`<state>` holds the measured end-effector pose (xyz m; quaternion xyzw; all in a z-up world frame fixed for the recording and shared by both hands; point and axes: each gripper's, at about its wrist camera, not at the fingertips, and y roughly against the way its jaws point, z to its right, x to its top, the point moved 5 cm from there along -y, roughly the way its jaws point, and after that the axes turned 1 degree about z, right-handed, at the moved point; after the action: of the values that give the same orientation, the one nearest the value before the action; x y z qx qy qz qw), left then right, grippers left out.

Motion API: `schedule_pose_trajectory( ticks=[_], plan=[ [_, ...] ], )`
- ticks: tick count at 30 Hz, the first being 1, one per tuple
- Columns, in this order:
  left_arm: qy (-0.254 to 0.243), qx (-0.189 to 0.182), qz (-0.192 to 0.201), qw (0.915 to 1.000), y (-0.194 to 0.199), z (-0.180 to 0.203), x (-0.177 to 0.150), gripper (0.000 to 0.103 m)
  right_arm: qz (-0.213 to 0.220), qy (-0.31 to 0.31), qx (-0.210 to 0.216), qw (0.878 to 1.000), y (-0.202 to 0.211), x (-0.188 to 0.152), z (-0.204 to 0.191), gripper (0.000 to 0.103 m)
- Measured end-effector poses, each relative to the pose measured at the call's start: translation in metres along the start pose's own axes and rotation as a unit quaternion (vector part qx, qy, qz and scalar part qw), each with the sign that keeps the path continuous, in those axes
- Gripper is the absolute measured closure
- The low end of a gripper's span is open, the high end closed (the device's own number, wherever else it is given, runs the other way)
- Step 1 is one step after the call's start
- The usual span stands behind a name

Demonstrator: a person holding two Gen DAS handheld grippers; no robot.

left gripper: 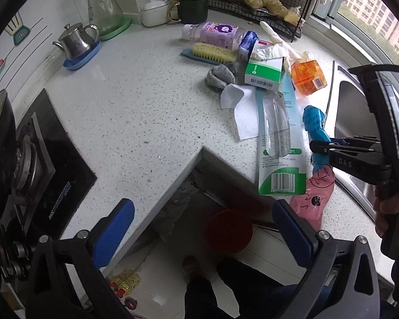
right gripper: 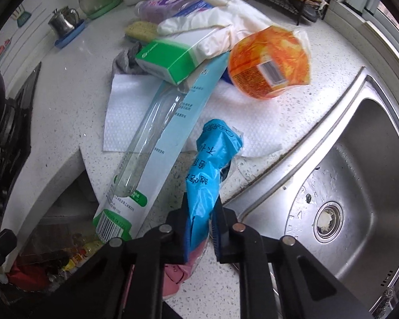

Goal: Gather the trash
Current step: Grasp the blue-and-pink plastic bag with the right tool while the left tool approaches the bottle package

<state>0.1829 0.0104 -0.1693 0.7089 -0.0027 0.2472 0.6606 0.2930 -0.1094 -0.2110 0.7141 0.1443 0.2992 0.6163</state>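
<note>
Right gripper (right gripper: 199,223) clamped on the blue wrapper (right gripper: 212,159) at the counter's (right gripper: 66,101) sink-side edge (left gripper (left gripper: 202,228) agape): lift straight, keeping neighbouring litter undisturbed.

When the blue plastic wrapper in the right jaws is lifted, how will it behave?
The blue plastic wrapper looks crumpled and thin, so it will probably sag and hang floppy. It seems nearly empty, so likely very light. Its glossy film may slip, though the right gripper has its jaws shut on it. Its pink end may trail along the counter.
</note>
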Motion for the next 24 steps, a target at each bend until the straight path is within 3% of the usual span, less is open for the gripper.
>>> schedule_pose_trajectory(
  ticks=[9, 16, 24],
  plan=[
    [-0.032, -0.052, 0.0, 0.9981, -0.012, 0.025, 0.027, 0.0, 0.031, -0.055, 0.023, 0.998, 0.035, -0.01, 0.031, 0.093],
    [-0.068, -0.074, -0.031, 0.9944, -0.055, 0.058, 0.042, 0.0, 0.041, -0.089, 0.021, 0.995, 0.046, -0.032, 0.059, 0.093],
    [-0.061, -0.095, -0.066, 0.9914, -0.099, 0.073, 0.049, 0.0, 0.041, -0.107, 0.027, 0.993, 0.054, -0.047, 0.077, 0.093]
  ],
)
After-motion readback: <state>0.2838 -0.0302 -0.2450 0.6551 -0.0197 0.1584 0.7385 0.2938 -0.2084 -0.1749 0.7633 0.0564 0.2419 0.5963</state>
